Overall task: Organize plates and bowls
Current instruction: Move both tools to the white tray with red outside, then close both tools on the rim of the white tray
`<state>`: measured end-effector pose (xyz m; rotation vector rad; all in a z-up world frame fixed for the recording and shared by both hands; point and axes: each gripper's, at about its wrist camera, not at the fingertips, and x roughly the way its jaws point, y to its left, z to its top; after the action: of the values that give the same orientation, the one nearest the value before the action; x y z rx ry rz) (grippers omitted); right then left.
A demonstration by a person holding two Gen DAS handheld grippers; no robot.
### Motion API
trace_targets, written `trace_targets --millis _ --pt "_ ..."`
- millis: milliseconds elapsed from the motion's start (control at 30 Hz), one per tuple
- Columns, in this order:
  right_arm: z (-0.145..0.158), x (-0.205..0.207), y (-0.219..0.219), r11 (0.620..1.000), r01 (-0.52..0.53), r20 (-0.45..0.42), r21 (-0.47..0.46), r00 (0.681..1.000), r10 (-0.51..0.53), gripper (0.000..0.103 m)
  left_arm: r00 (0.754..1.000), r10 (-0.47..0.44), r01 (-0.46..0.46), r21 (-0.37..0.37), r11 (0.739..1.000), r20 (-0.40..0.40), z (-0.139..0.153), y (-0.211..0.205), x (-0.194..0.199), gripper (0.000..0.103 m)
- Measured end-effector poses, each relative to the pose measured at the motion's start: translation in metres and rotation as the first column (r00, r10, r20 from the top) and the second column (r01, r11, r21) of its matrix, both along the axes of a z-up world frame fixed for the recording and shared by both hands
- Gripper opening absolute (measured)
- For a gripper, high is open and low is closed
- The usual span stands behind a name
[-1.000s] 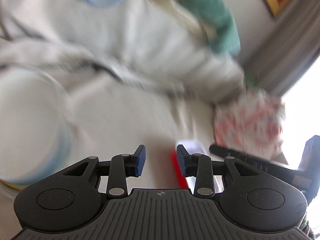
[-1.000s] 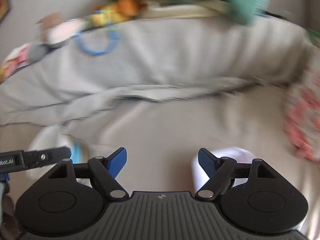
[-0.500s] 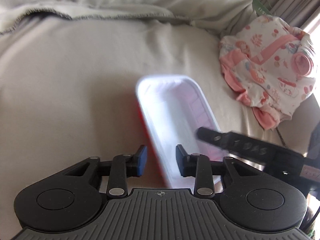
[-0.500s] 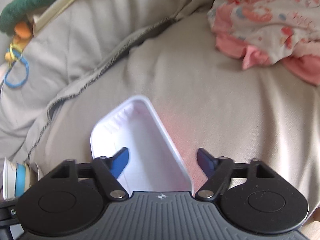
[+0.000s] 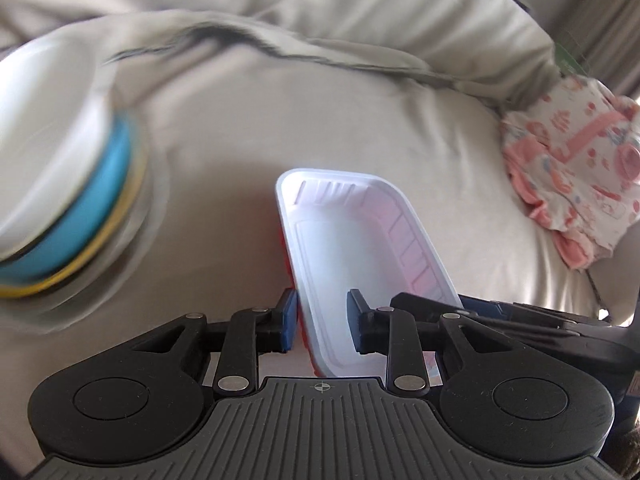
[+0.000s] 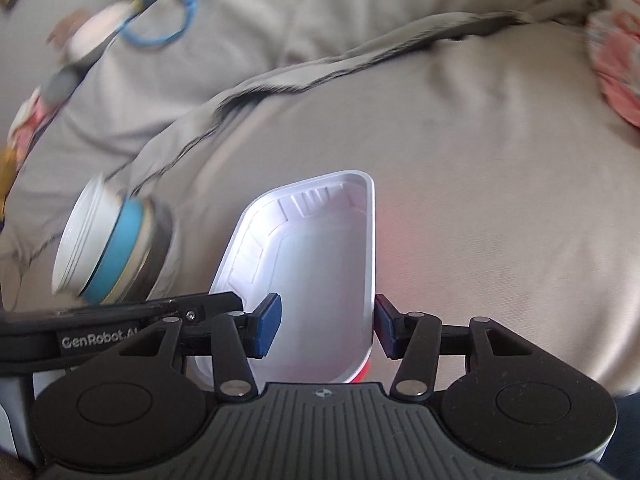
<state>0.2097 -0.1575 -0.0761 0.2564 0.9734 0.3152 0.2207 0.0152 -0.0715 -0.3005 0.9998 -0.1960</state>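
A white rectangular tray with a red underside (image 5: 360,248) is held up over a beige sofa cushion. My left gripper (image 5: 322,322) straddles the tray's left wall, one finger outside and one inside, and looks shut on it. My right gripper (image 6: 326,326) straddles the tray's (image 6: 316,256) right wall in the same way, its jaws wider. A stack of round bowls, white on top with blue and yellow bands (image 5: 60,168), lies tilted on the cushion to the left; it also shows in the right wrist view (image 6: 108,248).
A beige blanket with a dark frayed edge (image 5: 280,52) covers the sofa back. A pink patterned baby garment (image 5: 572,168) lies at the right. Toys and a blue ring (image 6: 168,20) sit on the sofa back at the left.
Both grippers swung down onto the tray and closed in on its two long walls. The view then swung left, so the bowl stack has come back into sight.
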Motion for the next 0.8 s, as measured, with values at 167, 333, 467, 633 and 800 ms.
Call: trace_targets --millis 167,333,467,633,800 --pt "-0.011 -0.006 0.041 0.996 -0.08 -0.037 -0.026 0.996 0.079 0.056 0.999 0.037 -0.039 -0.045 0.998 -0.036 -0.011 0.034 -0.013 0.029" --pt "-0.022 -0.009 0.051 0.993 -0.102 -0.072 -0.065 0.993 0.097 0.059 0.995 0.063 -0.069 -0.073 0.995 -0.075 -0.028 0.049 -0.015 0.027" --pt "-0.018 -0.013 0.05 0.972 -0.051 0.018 -0.231 0.998 0.057 0.075 0.994 0.07 -0.077 -0.077 0.994 -0.086 -0.035 0.05 -0.013 0.027" --pt "-0.012 -0.016 0.047 0.948 -0.008 0.09 -0.318 0.995 0.039 0.086 0.994 0.062 -0.069 -0.079 0.995 -0.094 -0.041 0.047 -0.015 0.027" --pt "-0.011 -0.019 0.038 0.965 0.043 0.139 -0.259 0.99 -0.007 0.088 0.992 0.065 -0.072 -0.06 0.996 -0.111 -0.046 0.044 -0.014 0.027"
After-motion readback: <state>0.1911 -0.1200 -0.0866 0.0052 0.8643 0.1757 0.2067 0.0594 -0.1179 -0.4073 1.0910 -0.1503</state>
